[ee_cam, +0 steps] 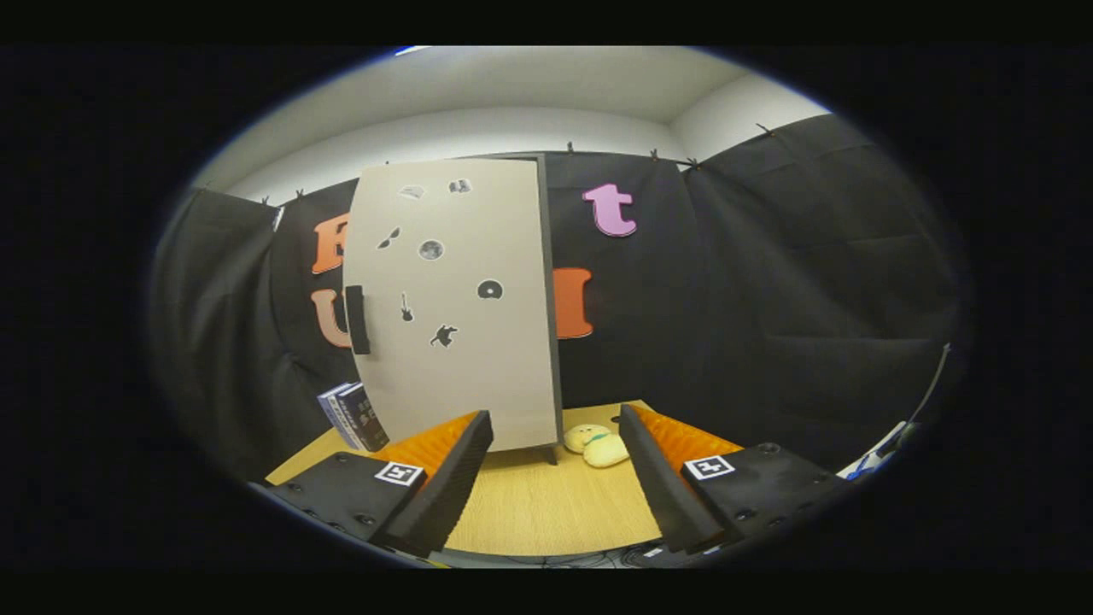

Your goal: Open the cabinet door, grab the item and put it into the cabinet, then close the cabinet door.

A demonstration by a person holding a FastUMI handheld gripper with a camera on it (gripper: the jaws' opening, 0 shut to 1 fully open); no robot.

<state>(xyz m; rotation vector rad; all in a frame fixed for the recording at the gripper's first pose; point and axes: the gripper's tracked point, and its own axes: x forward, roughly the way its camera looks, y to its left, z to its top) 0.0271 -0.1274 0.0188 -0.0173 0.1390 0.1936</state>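
gripper [555, 478] | level, facing forward | fingers [444, 487] spread wide (nothing between them) | each finger: black ribbed pad inside, orange backing outside | black bases carry square markers | both fingers tilt outward from base to tip, touching nothing

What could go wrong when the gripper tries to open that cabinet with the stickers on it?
1. The gripper is open and empty, well short of the cabinet door. The black handle is slim, so the fingers might slip off it.
2. The door may swing into the books leaning beside it.
3. The plush toy sits close to the cabinet foot and could get bumped.
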